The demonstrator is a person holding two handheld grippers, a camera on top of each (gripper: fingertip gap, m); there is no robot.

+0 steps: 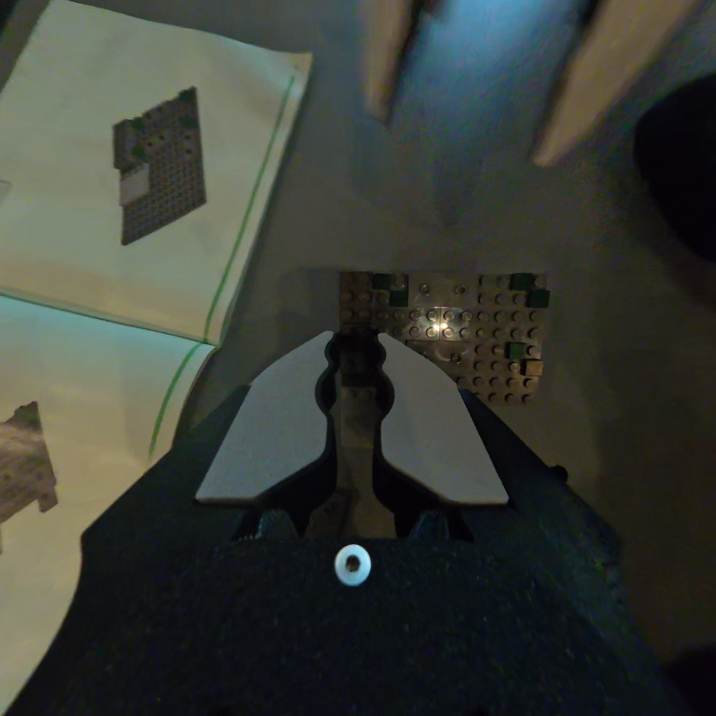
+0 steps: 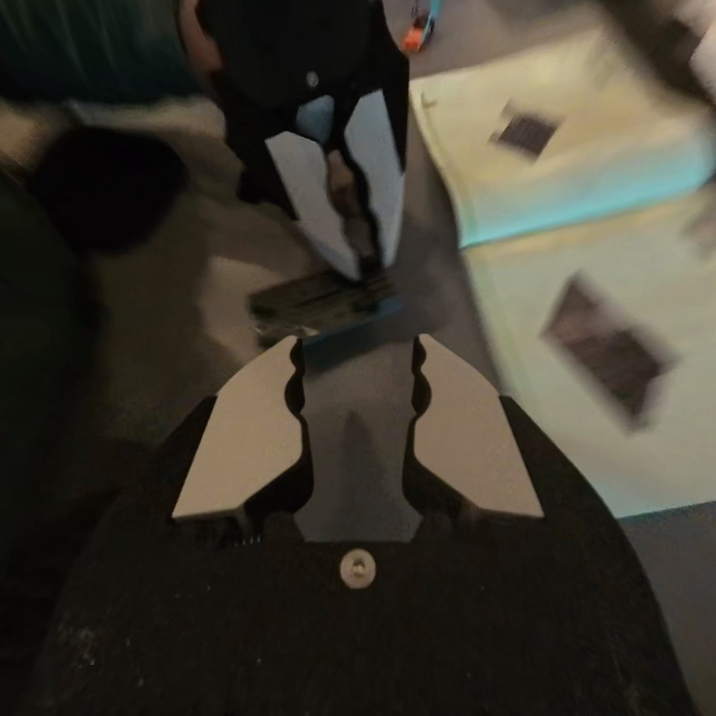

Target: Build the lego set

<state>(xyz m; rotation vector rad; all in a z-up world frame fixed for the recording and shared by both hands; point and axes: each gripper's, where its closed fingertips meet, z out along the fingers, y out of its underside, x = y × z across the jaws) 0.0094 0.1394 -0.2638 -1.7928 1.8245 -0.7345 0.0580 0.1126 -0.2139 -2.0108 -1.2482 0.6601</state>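
Left tool [image 1: 356, 341] clamps the studded baseplate [image 1: 499, 348] at its edge; right tool [image 2: 356, 341] hangs open, empty, nearby. Risk: plate pivots under pressing.

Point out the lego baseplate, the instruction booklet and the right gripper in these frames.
lego baseplate [image 1: 503, 329]: left wrist view, on its studded top, right of centre.
instruction booklet [image 1: 116, 279]: left wrist view, on the bare paper of the upper page.
right gripper [image 2: 356, 341]: right wrist view, midway between its two fingertips.
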